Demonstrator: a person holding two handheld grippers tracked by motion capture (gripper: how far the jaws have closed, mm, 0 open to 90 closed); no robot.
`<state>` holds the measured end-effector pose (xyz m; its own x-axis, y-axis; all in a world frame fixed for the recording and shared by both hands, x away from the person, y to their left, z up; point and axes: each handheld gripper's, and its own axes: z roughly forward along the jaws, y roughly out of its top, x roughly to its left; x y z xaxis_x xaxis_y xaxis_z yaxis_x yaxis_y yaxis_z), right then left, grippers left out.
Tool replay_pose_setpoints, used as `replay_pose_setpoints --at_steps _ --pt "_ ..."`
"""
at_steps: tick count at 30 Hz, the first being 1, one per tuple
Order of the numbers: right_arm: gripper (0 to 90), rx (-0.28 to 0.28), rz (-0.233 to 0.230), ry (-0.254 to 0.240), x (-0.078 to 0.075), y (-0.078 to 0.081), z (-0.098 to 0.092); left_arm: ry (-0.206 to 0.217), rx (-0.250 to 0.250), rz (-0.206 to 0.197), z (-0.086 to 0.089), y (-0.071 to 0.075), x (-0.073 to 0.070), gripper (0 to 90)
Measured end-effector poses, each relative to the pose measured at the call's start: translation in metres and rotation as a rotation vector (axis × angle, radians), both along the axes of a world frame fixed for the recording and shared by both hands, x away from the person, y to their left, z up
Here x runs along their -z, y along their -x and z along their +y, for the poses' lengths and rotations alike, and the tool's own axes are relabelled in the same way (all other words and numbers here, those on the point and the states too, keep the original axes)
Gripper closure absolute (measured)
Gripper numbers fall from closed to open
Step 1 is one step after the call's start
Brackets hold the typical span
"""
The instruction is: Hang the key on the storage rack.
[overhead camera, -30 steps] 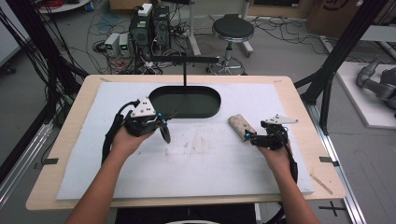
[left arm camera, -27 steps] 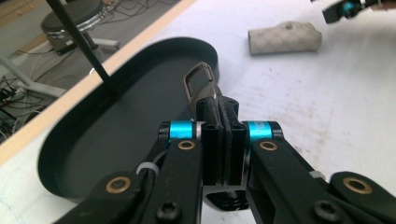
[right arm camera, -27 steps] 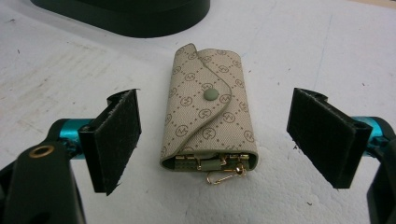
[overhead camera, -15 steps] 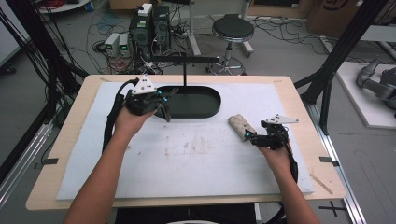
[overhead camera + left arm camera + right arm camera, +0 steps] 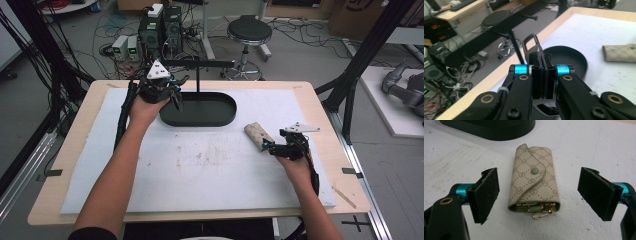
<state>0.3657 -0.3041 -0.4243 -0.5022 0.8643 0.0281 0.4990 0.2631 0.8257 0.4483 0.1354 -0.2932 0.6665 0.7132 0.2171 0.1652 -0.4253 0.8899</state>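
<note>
Nearby, black tray point(image 5: 200, 116) and stand post point(image 5: 198, 82) flank left tool point(image 5: 172, 97).

Wide bare stretch of white mat point(image 5: 200, 180) across the near desk point(image 5: 65, 200), open for passage. Farther back, blocked by the black oval tray point(image 5: 200, 111) and the thin black T-stand point(image 5: 198, 75) rising behind it. Beige key pouch point(image 5: 257, 135) lying on the right.

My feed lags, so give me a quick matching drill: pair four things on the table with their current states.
1 left gripper
2 right gripper
3 key pouch
4 black tray

a snapped shut, flat on the mat
b jaws open
c oval, at the mat's far edge
d jaws shut on a metal clip

Pairs: 1-d, 2-b, 3-a, 4-c
</note>
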Motion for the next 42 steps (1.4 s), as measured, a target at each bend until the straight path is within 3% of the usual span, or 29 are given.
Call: replay_pose_setpoints --at_steps 8,14,18,37,42 --pt "17.8 0.003 0.005 0.001 0.000 0.000 0.000 -0.013 -0.036 -0.009 -0.007 -0.018 -0.007 88.0" --pt "17.8 0.009 0.006 -0.001 0.000 0.001 -0.001 -0.076 -0.078 0.006 -0.014 -0.031 -0.001 88.0" --pt "17.8 0.008 0.007 -0.003 0.000 0.000 -0.002 -0.095 -0.084 0.021 -0.018 -0.036 0.006 88.0" --pt "17.8 0.009 0.006 -0.006 0.000 0.000 -0.004 -0.129 -0.099 0.023 -0.038 -0.050 0.017 87.9" --pt "17.8 0.012 0.006 -0.011 0.000 0.000 -0.006 -0.119 -0.109 0.031 -0.039 -0.055 0.018 87.9"
